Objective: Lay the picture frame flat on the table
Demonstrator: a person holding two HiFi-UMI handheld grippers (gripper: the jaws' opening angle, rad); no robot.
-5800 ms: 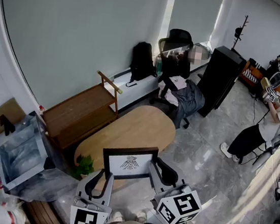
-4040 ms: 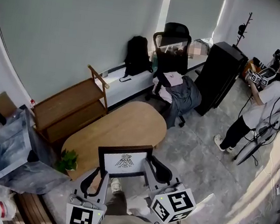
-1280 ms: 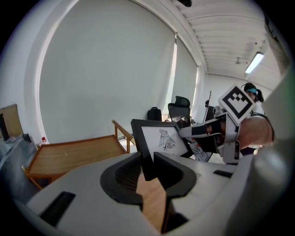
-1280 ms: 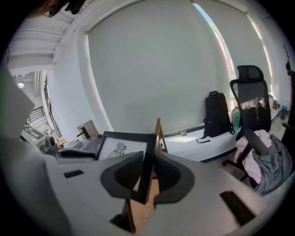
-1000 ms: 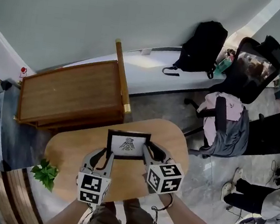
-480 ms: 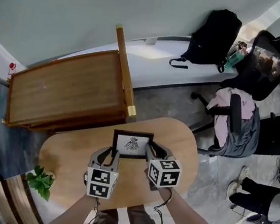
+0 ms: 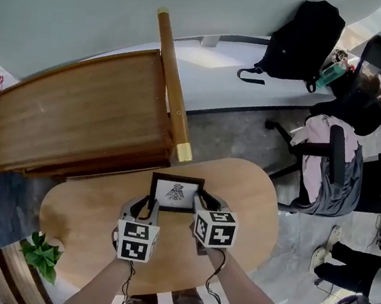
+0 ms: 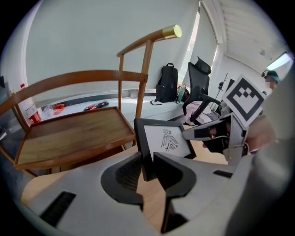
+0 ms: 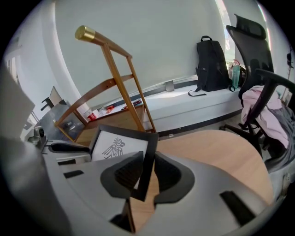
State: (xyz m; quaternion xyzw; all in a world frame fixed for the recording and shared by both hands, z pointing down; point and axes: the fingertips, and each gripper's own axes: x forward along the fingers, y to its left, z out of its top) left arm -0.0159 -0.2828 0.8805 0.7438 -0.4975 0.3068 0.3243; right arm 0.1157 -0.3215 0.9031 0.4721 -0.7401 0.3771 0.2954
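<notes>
The picture frame (image 7: pixel 176 193) is black with a white print of a bird emblem. It is held between both grippers over the far part of the oval wooden table (image 7: pixel 91 218), leaning rather than flat. My left gripper (image 7: pixel 147 208) is shut on the frame's left edge, and in the left gripper view the frame (image 8: pixel 166 138) stands between that gripper's (image 8: pixel 147 168) jaws. My right gripper (image 7: pixel 201 203) is shut on the right edge; the right gripper view shows the frame (image 9: pixel 117 147) pinched in its (image 9: pixel 146 173) jaws. Whether the frame's bottom edge touches the table is hidden.
A wooden shelf cart (image 7: pixel 76 119) with a brass-capped handle (image 7: pixel 183 152) stands just beyond the table. A small green plant (image 7: pixel 41 255) sits at the table's near left edge. An office chair draped with clothes (image 7: pixel 329 159) and a black backpack (image 7: pixel 302 41) are to the right.
The person has walked up to the table with the frame held in both grippers. The view has tipped down, and the frame now sits over the tabletop.
</notes>
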